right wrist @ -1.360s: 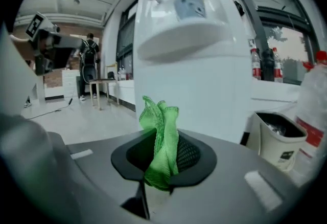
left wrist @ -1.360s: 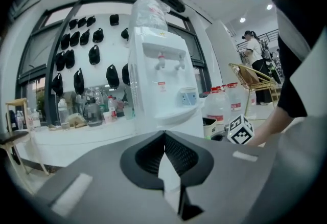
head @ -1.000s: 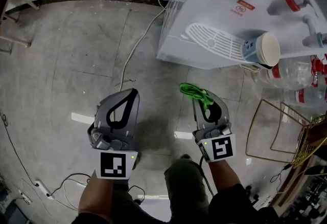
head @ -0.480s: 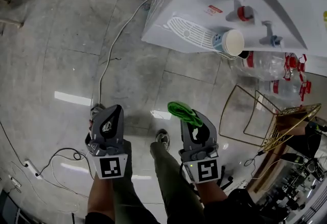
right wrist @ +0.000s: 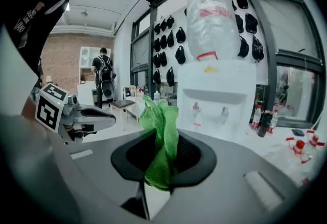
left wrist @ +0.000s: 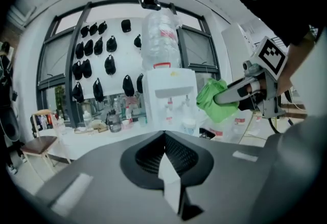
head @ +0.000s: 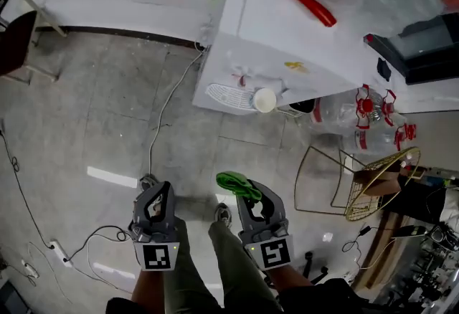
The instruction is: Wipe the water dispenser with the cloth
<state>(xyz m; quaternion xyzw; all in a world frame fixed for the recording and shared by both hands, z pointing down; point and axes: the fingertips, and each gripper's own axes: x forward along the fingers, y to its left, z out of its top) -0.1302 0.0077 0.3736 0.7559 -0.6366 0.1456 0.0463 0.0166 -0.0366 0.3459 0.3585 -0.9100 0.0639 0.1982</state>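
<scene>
While no wiping had begun yet, this looked like the approach step: both grippers hung low in the head view, well apart from the water dispenser (head: 287,33) in the upper middle of the frame. The right gripper (head: 247,192) was clamped on the green cloth (head: 235,181), a bunched wad poking past its tips toward the dispenser. Its own view showed that cloth pinched between the 2 jaws and rising at the centre of the frame, with the white dispenser front and its 2 taps (right wrist: 209,111) behind, right of centre. The left gripper (head: 159,194) sat at lower left, jaws pressed together with nothing between them, as its own view made plain. The 2 grippers were held side by side, near each other, pointing forward at the dispenser. A paper cup (head: 265,100) stood at the drip tray (head: 228,95) under the taps. My read: the next move called for closing the gap and laying the cloth against a white panel, steering clear of that cup so it would not tip.
</scene>
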